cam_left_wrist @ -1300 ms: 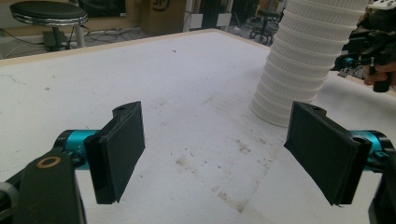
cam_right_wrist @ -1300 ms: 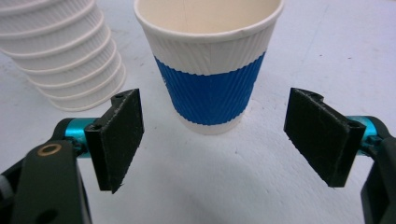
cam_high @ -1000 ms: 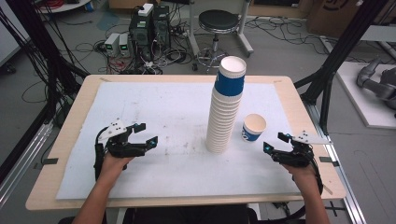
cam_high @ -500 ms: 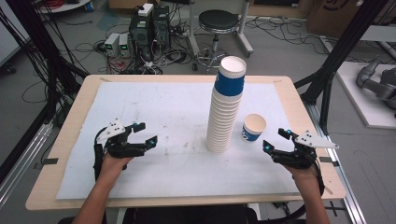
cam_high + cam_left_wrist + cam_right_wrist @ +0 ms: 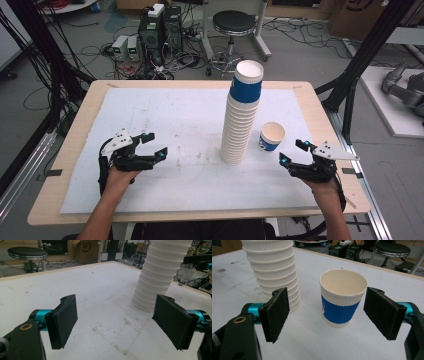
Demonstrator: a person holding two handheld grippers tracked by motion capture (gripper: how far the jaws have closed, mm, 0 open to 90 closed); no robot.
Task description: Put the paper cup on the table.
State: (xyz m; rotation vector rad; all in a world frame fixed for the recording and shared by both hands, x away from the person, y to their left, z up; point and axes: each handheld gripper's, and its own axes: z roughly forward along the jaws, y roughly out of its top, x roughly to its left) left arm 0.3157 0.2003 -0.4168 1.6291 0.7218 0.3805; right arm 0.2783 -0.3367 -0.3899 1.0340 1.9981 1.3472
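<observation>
A round stool [image 5: 235, 22] and computer boxes [image 5: 159, 22] stand among cables [image 5: 60, 75] beyond the table [image 5: 65, 150].

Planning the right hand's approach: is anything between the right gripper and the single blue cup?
Nothing. In the right gripper view, only bare white table cover separates the open right gripper from the single cup.

Cup stack [image 5: 160, 272] top cut off in both gripper views.

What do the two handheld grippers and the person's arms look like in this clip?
Both the left gripper and the right gripper are black, each topped by a grey three-cornered plate. Each has two flat rectangular black pads on teal cylindrical mounts, plus a brass-coloured ring at the base. Small blue lights glow near the tips. The forearms are bare, with no sleeves.
</observation>
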